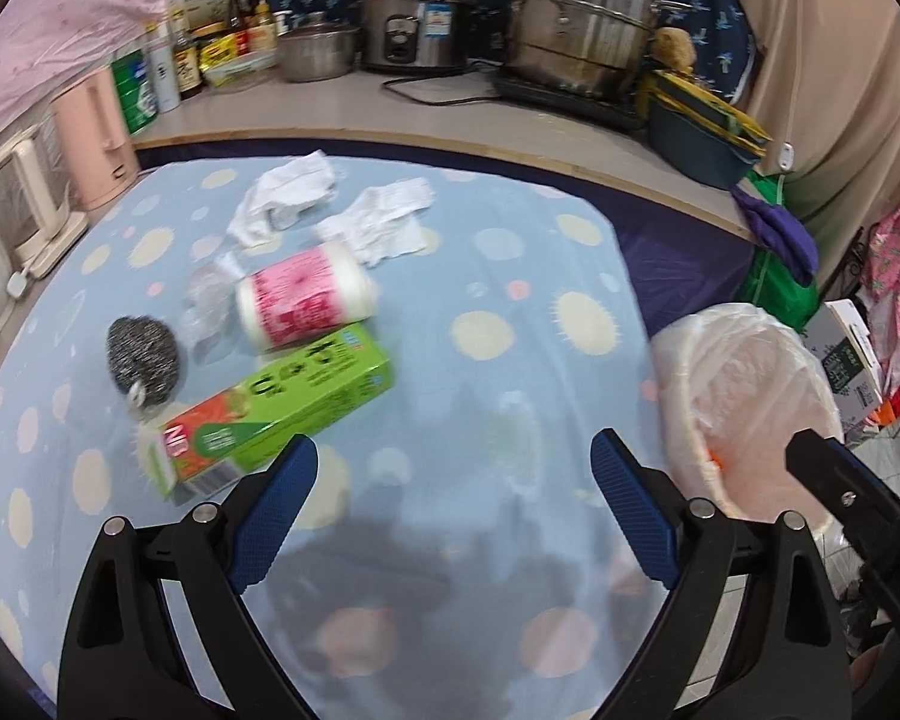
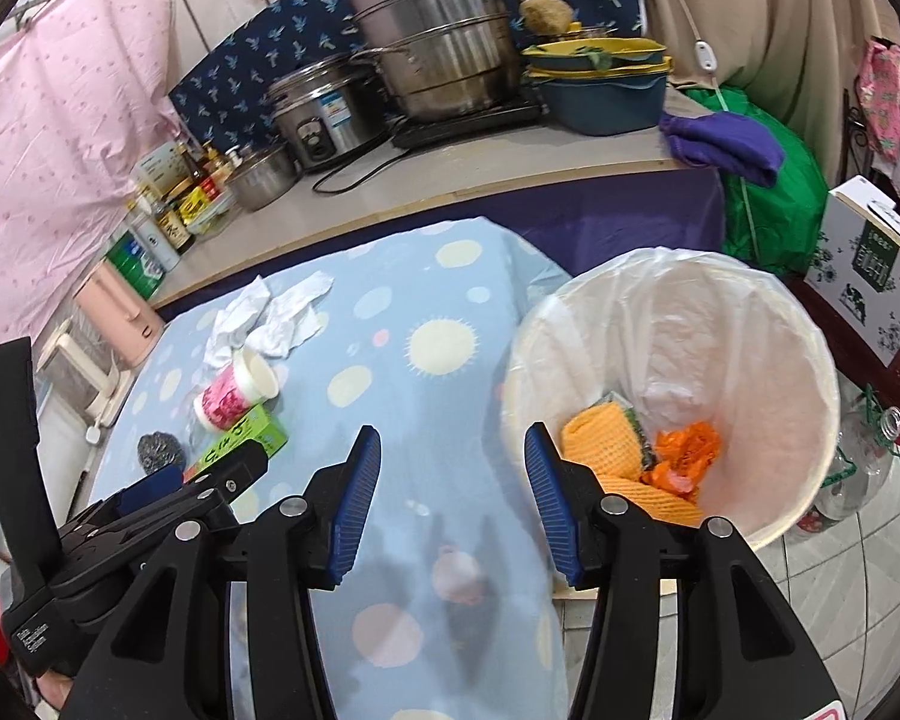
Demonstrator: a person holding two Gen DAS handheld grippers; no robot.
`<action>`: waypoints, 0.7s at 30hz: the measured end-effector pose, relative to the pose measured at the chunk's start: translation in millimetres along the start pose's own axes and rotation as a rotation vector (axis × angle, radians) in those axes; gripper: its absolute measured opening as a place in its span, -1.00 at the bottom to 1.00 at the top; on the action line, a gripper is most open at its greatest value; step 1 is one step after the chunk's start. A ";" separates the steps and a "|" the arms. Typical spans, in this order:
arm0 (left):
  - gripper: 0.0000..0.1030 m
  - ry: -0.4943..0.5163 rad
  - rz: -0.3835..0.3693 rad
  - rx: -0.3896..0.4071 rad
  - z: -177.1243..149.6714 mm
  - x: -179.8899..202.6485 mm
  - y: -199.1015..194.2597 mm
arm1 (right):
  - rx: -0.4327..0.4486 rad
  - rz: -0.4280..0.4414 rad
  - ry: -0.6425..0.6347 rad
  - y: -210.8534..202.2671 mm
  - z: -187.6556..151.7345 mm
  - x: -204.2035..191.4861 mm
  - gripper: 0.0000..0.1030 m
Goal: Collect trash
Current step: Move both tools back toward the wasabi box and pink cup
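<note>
Tissues, two crumpled white paper wads (image 1: 336, 210), lie side by side, no clear long axis; your left gripper (image 1: 453, 480) and right gripper (image 2: 453, 468) fingers are spread, empty.

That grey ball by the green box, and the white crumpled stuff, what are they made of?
The grey ball looks like a steel wire scourer: tangled, shiny metal strands. The white crumpled stuff looks like tissue or paper towel: matte, soft creases, though thin cloth is possible. The green box seems printed cardboard, slightly glossy.
</note>
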State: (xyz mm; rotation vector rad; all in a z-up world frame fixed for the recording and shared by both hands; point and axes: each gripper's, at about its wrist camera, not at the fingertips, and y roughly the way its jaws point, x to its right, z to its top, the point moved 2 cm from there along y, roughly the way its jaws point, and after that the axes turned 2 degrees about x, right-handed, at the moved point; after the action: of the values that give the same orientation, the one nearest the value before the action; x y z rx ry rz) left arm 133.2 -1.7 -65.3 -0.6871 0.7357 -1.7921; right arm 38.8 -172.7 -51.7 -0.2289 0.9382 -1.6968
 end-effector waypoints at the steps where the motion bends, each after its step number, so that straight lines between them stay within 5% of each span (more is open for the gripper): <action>1: 0.71 -0.014 0.011 -0.007 -2.4 -10.9 1.6 | -0.005 0.006 -0.006 2.7 -1.4 -4.9 -0.05; 12: 0.75 -0.185 0.100 -0.038 -21.7 -121.6 5.0 | -0.077 0.051 -0.086 39.0 -21.7 -58.8 -0.05; 21: 0.77 -0.200 0.118 -0.031 -11.0 -160.4 24.3 | -0.117 0.058 -0.126 62.5 -28.8 -86.6 -0.04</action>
State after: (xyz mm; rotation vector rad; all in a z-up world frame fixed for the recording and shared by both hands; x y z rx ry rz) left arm 187.9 145.1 -108.5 -0.8143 0.6565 -1.5820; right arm 98.1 -86.3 -87.0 -0.3786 0.9416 -1.5575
